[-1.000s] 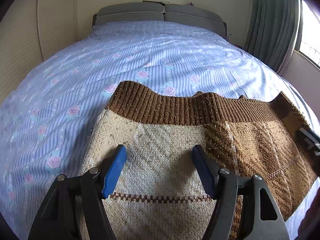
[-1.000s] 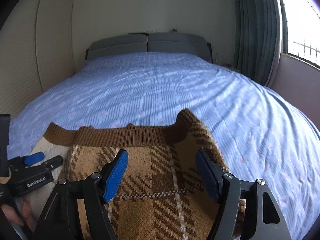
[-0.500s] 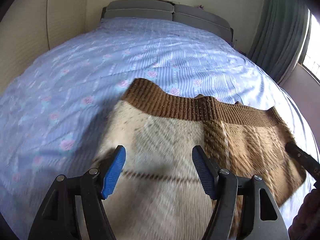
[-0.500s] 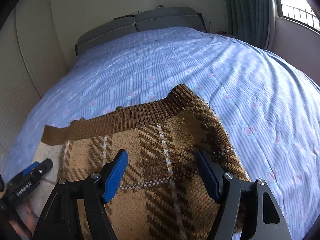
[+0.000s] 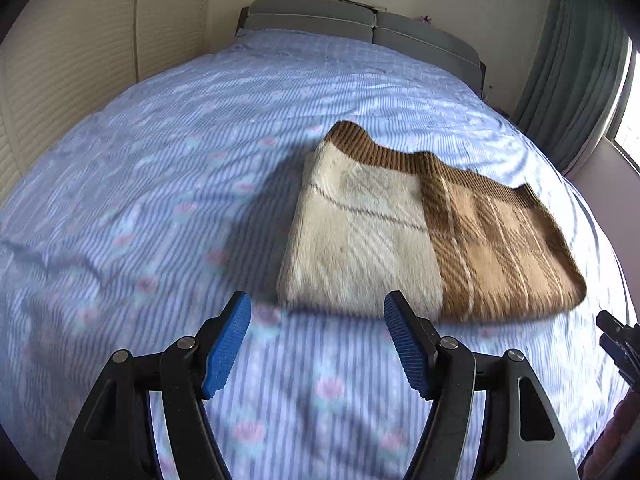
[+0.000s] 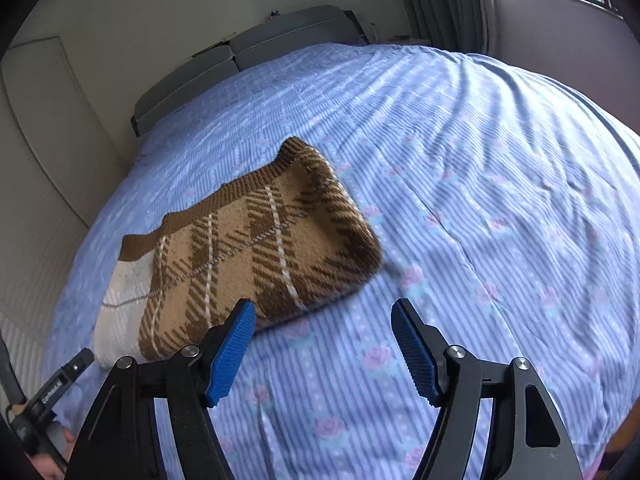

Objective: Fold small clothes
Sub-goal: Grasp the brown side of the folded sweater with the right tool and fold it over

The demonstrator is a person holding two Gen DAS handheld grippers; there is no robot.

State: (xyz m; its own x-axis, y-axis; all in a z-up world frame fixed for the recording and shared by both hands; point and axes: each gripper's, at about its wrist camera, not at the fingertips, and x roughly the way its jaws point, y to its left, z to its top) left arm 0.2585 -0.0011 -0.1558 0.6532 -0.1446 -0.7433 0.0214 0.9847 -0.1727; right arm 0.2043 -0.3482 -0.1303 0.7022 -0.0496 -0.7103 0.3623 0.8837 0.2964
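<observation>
Two tools, the left tool [image 5: 316, 340] and the right tool [image 6: 323, 346], hang wide open and empty over the bed [image 5: 160, 208], just short of the folded brown-and-cream sweater [image 5: 420, 236] lying flat beyond them.

The left hand-held gripper [image 5: 317, 343], black-framed with ribbed blue pads, stands with its jaws apart and nothing between them, just short of the near edge of the folded brown-and-cream plaid knitted sweater [image 5: 420, 236], not touching it. The right hand-held gripper [image 6: 323, 350], of the same build, also has its jaws spread and empty, near the sweater's near right corner. Fingers [image 6: 66, 438] of the person's left hand show around the left gripper's handle
</observation>
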